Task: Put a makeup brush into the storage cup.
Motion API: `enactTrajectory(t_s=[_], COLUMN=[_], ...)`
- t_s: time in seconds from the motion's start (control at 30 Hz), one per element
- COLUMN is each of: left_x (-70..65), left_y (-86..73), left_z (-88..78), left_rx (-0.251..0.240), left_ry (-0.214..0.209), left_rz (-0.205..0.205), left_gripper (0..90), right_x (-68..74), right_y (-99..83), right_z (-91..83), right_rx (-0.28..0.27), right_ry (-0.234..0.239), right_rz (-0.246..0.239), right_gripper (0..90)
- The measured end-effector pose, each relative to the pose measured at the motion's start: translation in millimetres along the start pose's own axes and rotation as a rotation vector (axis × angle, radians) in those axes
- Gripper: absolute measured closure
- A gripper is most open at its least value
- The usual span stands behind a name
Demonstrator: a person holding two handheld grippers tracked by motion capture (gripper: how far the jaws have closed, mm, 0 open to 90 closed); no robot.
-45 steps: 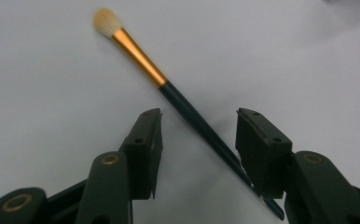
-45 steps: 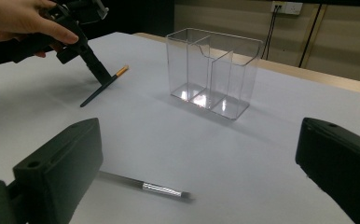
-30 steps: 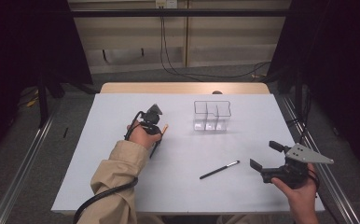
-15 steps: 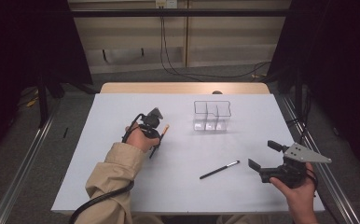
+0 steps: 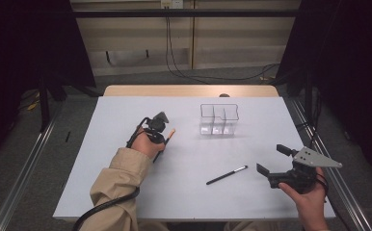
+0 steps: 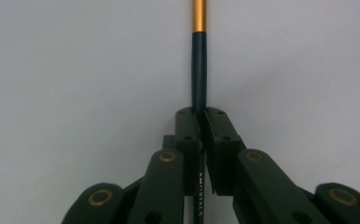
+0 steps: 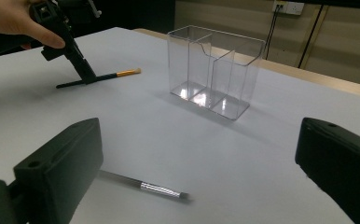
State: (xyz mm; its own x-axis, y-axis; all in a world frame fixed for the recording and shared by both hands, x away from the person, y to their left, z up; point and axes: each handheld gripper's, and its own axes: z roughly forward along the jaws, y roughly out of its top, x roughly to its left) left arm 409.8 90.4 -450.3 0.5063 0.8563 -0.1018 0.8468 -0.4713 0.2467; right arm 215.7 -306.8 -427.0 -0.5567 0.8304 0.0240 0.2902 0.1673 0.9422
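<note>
High view, near to far: right gripper [image 5: 272,160] waits with jaws spread at four o'clock, beside a slim black silver-tipped pen [image 5: 227,175]; left gripper [image 5: 162,132] pinches a dark gold-ferruled brush [image 5: 168,136], likely for the clear three-compartment acrylic organizer [image 5: 219,119] at one o'clock.

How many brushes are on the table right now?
2. One brush with a gold band is clamped in the left gripper; the other brush lies loose in front of the right gripper.

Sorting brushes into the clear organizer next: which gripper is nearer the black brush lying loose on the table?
Right. The right gripper sits open just right of the black brush; the left gripper, clamping the gold-banded brush, is farther off.
</note>
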Motion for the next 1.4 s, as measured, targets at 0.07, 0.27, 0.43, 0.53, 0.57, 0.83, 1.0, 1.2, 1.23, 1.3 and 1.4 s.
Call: enactTrajectory(t_s=[0.07,0.27,0.43,0.53,0.57,0.83,1.0,1.2,1.23,1.3,1.4], left_x=[2.2,4.6,6.7,9.8,9.8,14.3,17.6,21.5,22.4,23.3,24.7], left_y=[-1.6,-3.3,-3.9,-4.5,-4.5,-10.3,-16.0,-23.7,-25.0,-27.4,-30.0], left_z=[-0.5,-2.5,-7.6,-14.8,-14.8,-25.1,-26.3,-26.9,-27.6,-27.9,-28.3], left_rx=[-0.014,-0.022,-0.045,-0.073,-0.073,-0.168,-0.235,-0.306,-0.311,-0.33,-0.344], left_ry=[-0.015,-0.032,-0.051,-0.075,-0.075,-0.155,-0.191,-0.231,-0.239,-0.246,-0.261], left_rz=[0.002,0.01,0.002,-0.004,-0.004,-0.029,-0.042,-0.052,-0.051,-0.059,-0.062], left_gripper=[84.6,84.7,84.7,84.7,84.6,84.7,84.7,84.6,84.6,84.7,84.6], right_x=[0.1,-1.3,-1.5,-1.0,-1.0,0.2,0.4,0.6,0.8,1.6,2.5], right_y=[-0.4,-1.7,-2.1,-2.3,-2.3,-2.2,-2.8,-2.9,-2.9,-2.8,-2.6], right_z=[0.4,1.3,1.7,2.3,2.3,4.3,5.4,6.5,6.8,7.5,8.3], right_rx=[0.0,0.006,0.005,0.007,0.007,0.008,0.006,0.008,0.008,0.01,0.011], right_ry=[0.004,0.002,0.004,0.007,0.007,0.01,0.014,0.016,0.017,0.017,0.021], right_rz=[0.001,0.009,0.014,0.014,0.014,0.013,0.016,0.016,0.016,0.016,0.013], right_gripper=[0.3,0.3,0.3,0.3,0.3,0.3,0.3,0.2,0.2,0.2,0.2])
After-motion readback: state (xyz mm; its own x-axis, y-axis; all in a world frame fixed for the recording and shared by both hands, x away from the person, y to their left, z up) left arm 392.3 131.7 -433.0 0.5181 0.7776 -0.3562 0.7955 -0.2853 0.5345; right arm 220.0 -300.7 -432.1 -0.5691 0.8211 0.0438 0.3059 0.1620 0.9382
